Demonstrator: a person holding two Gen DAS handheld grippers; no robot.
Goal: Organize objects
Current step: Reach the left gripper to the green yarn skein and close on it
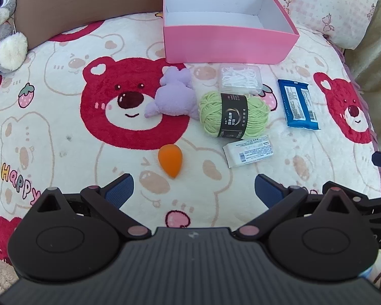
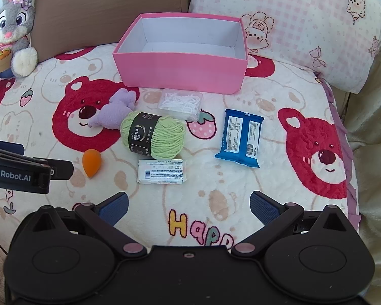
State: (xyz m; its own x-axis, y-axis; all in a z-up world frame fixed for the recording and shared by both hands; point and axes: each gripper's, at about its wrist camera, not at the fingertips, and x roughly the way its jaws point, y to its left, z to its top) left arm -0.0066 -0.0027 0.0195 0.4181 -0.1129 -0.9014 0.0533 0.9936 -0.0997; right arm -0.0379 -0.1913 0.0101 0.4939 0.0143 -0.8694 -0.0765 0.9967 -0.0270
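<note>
An empty pink box [image 1: 228,43] [image 2: 180,72] stands at the back of the bear-print blanket. In front of it lie a purple plush [image 1: 172,95] [image 2: 115,110], a clear case of floss picks [image 1: 241,77] [image 2: 181,104], a green yarn ball [image 1: 233,113] [image 2: 153,134], a blue packet [image 1: 298,104] [image 2: 241,137], a white packet [image 1: 249,151] [image 2: 161,171] and an orange sponge [image 1: 170,160] [image 2: 92,162]. My left gripper [image 1: 194,190] is open, just short of the sponge. My right gripper [image 2: 189,207] is open, nearer than the white packet. Neither holds anything.
A grey rabbit plush [image 1: 2,23] [image 2: 11,30] sits at the back left against a brown cushion [image 2: 109,10]. A pink checked pillow [image 2: 292,20] lies behind the box at right. The blanket's edge [image 2: 343,132] drops off on the right. The left gripper's body [image 2: 20,170] shows at left.
</note>
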